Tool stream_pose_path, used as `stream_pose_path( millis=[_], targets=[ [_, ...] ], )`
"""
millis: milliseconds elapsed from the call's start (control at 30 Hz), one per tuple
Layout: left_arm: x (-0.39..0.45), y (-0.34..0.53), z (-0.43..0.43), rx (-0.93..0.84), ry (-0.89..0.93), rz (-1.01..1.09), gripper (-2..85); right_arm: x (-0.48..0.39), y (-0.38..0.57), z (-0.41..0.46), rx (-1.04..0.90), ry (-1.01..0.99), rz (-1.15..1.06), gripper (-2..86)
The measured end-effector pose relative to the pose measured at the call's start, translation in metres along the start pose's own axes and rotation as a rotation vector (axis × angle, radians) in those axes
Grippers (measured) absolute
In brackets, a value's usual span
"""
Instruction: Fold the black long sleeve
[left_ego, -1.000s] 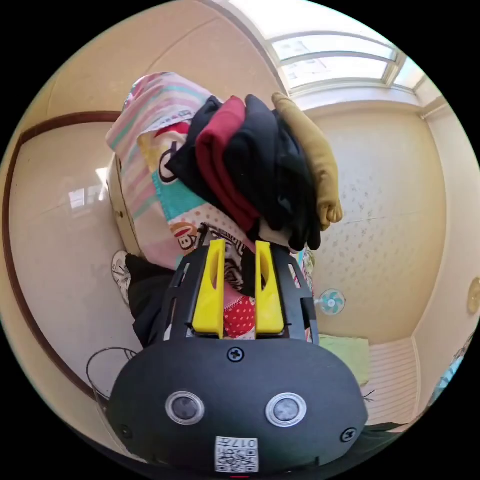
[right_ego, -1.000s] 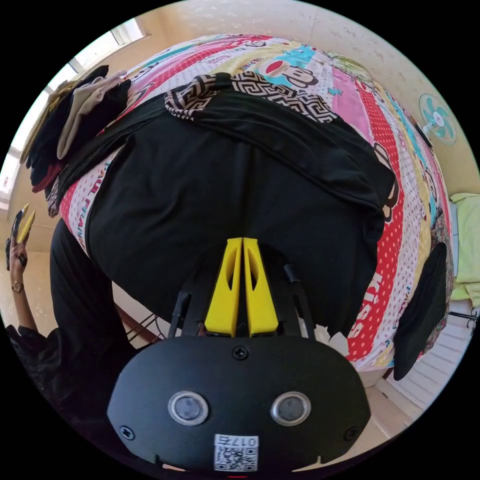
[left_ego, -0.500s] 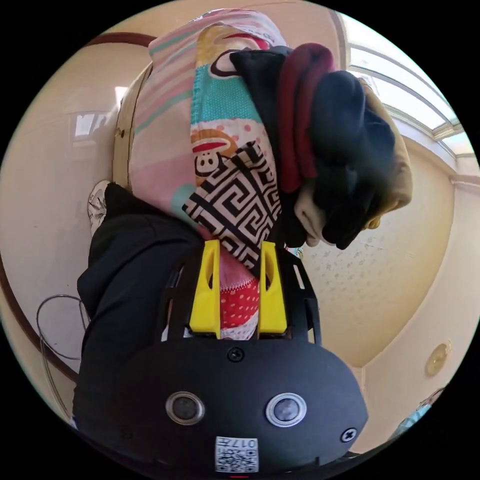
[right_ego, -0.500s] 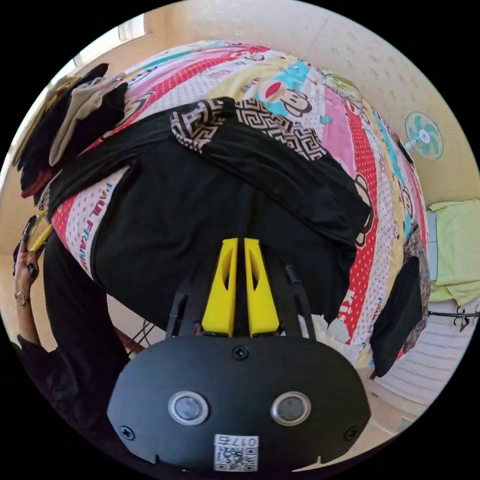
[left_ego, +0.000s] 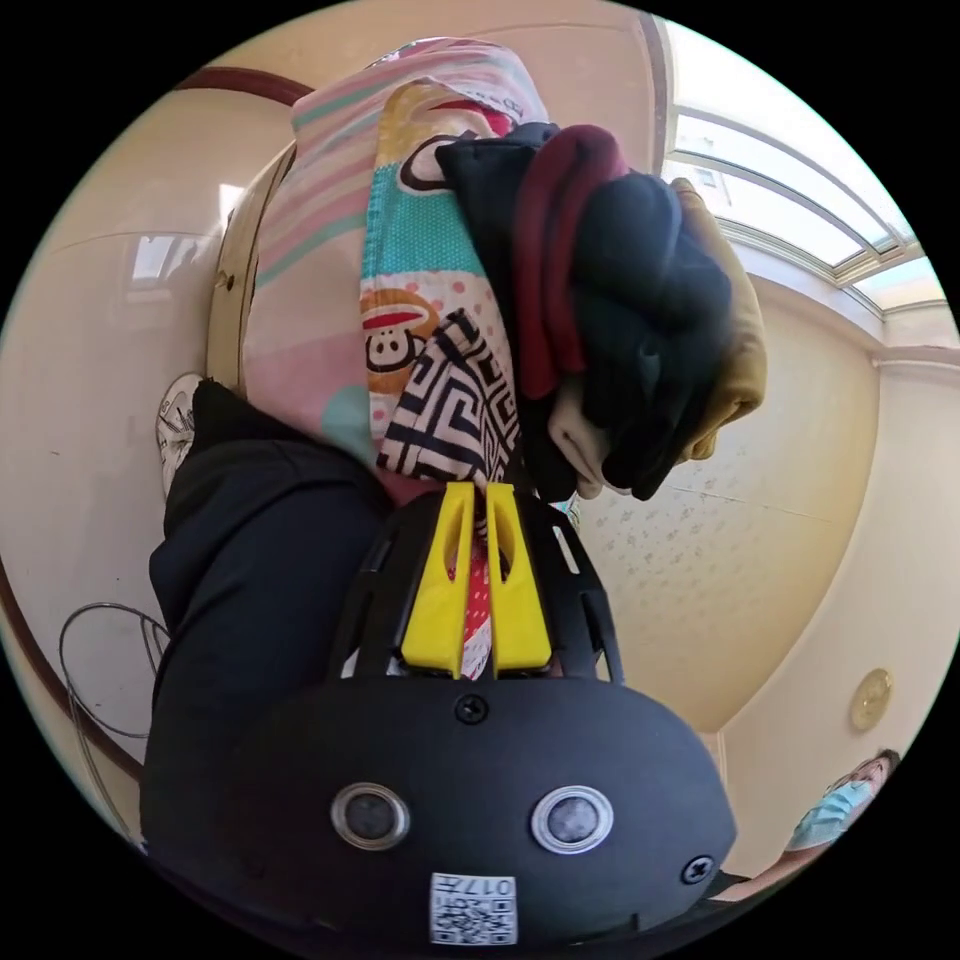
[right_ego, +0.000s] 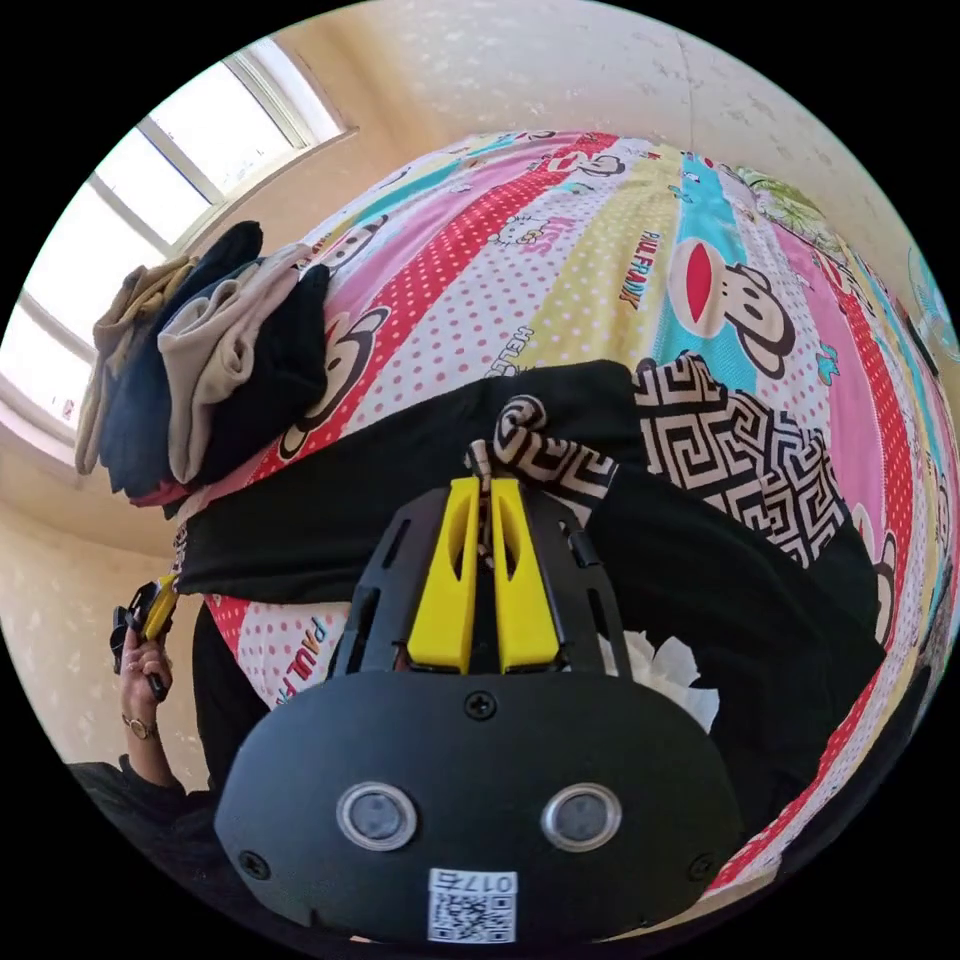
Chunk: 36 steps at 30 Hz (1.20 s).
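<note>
The black long sleeve (right_ego: 700, 580) lies spread on a colourful bed cover (right_ego: 600, 250), with black-and-white patterned parts. My right gripper (right_ego: 487, 485) is shut on a curled patterned piece (right_ego: 525, 440) near the middle of the shirt. One black sleeve (right_ego: 330, 510) runs out to the bed's edge, where a hand holds my left gripper (right_ego: 150, 612). In the left gripper view, the left gripper (left_ego: 478, 490) is shut on the patterned cuff (left_ego: 450, 410) at the edge of the bed cover (left_ego: 320, 260). A person's dark sleeve (left_ego: 250, 560) lies beside it.
A stack of folded clothes (right_ego: 210, 360) in black, beige, tan and dark red sits on the bed near the window (right_ego: 150, 180), and stands just past the cuff (left_ego: 620, 320). A person wearing a mask (left_ego: 840, 800) is by the far wall.
The left jaws, open half a second ago, have shut on the patterned cuff. The right gripper has moved from over the black body up to the patterned piece.
</note>
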<state>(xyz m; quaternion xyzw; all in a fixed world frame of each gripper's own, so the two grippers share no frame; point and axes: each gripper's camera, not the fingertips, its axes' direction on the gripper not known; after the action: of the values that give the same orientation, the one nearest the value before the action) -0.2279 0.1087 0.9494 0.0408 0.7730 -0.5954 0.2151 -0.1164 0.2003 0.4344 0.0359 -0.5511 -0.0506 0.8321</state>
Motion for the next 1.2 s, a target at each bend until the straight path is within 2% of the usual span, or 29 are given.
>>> stream_pose_path(
  millis=[100, 233, 333, 433, 467, 500, 567, 600, 633, 733, 833, 967, 1033, 1133, 1200],
  targets=[
    [-0.008, 0.01, -0.001, -0.007, -0.018, 0.073, 0.2, 0.0, 0.016, -0.027, 0.11, -0.062, -0.022, 5.0],
    [-0.028, 0.042, 0.002, 0.063, -0.032, 0.121, 0.0, 0.03, 0.024, -0.019, -0.052, -0.222, -0.028, 7.3],
    [-0.018, 0.075, 0.001, 0.117, -0.027, 0.239, -0.1, 0.065, 0.061, -0.075, 0.072, -0.313, 0.035, 7.7],
    [0.019, 0.12, 0.005, 0.158, -0.03, 0.432, -0.1, 0.1, 0.118, -0.12, 0.023, -0.065, 0.193, 6.7],
    [0.029, 0.131, 0.008, 0.161, -0.019, 0.482, -0.1, 0.113, 0.145, -0.133, -0.015, 0.093, 0.247, 6.1],
    [0.052, 0.154, 0.019, 0.158, 0.007, 0.593, -0.1, 0.124, 0.17, -0.143, -0.048, 0.24, 0.297, 5.4],
    [0.089, 0.195, 0.047, 0.116, 0.044, 0.786, -0.1, 0.14, 0.2, -0.145, -0.133, 0.373, 0.335, 4.0],
    [0.114, 0.228, 0.076, 0.053, 0.069, 0.929, -0.1, 0.148, 0.213, -0.137, -0.198, 0.386, 0.306, 3.3],
    [0.134, 0.263, 0.113, -0.032, 0.096, 1.063, -0.1, 0.149, 0.219, -0.136, -0.184, 0.368, 0.271, 2.9],
    [0.155, 0.358, 0.222, -0.257, 0.142, 1.299, -0.1, 0.155, 0.226, -0.135, -0.084, 0.347, 0.261, 1.8],
    [0.135, 0.455, 0.332, -0.43, 0.143, 1.449, 0.2, 0.156, 0.222, -0.141, -0.047, 0.338, 0.256, 1.2],
    [0.056, 0.562, 0.452, -0.628, 0.129, 1.536, 1.3, 0.174, 0.228, -0.161, 0.052, 0.199, 0.344, 0.8],
    [-0.032, 0.609, 0.538, -0.846, -0.059, 1.454, 2.9, 0.182, 0.226, -0.17, 0.062, 0.135, 0.359, 0.8],
    [-0.126, 0.633, 0.567, -0.969, -0.198, 1.36, 6.0, 0.19, 0.224, -0.184, 0.081, 0.063, 0.362, 0.7],
    [-0.149, 0.627, 0.542, -0.94, -0.191, 1.338, 8.0, 0.188, 0.219, -0.194, 0.087, 0.055, 0.338, 0.8]
  ],
)
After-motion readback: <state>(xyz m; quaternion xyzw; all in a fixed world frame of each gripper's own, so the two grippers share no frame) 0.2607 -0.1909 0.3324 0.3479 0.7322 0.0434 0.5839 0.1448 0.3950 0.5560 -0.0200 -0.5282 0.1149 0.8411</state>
